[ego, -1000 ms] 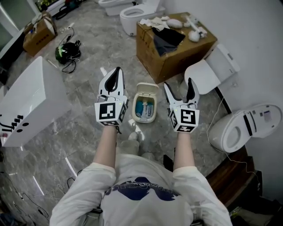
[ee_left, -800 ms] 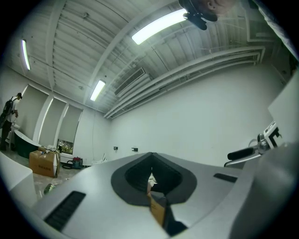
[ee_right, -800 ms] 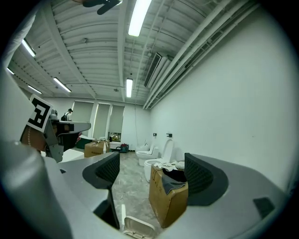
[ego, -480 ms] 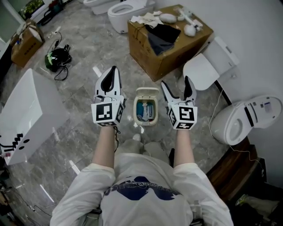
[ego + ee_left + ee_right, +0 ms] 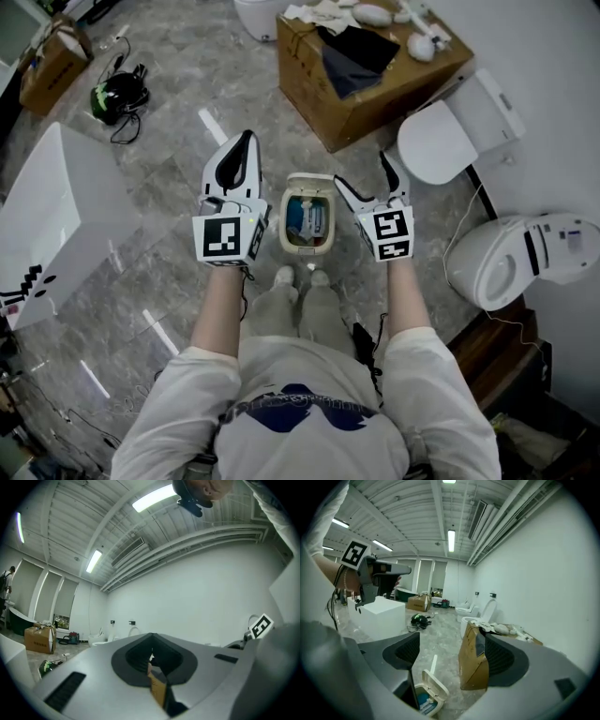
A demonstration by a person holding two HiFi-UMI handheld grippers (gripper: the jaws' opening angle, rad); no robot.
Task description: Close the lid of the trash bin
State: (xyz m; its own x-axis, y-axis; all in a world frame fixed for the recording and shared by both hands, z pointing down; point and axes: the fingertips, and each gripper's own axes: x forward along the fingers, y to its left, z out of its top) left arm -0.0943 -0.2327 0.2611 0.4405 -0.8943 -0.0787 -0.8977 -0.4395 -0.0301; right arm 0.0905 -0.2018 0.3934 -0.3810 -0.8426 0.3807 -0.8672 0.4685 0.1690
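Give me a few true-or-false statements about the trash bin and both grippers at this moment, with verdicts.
1. The trash bin has its lid standing open. True.
2. The right gripper is clamped on the lid. False: its jaws are apart with nothing between them, and its own view shows the bin well below it.
3. The left gripper has its jaws together and holds nothing. True.
4. The bin is empty. False: blue and white items lie inside.
5. In the head view both grippers are on the same side of the bin. False: the left gripper is at its left and the right gripper at its right.
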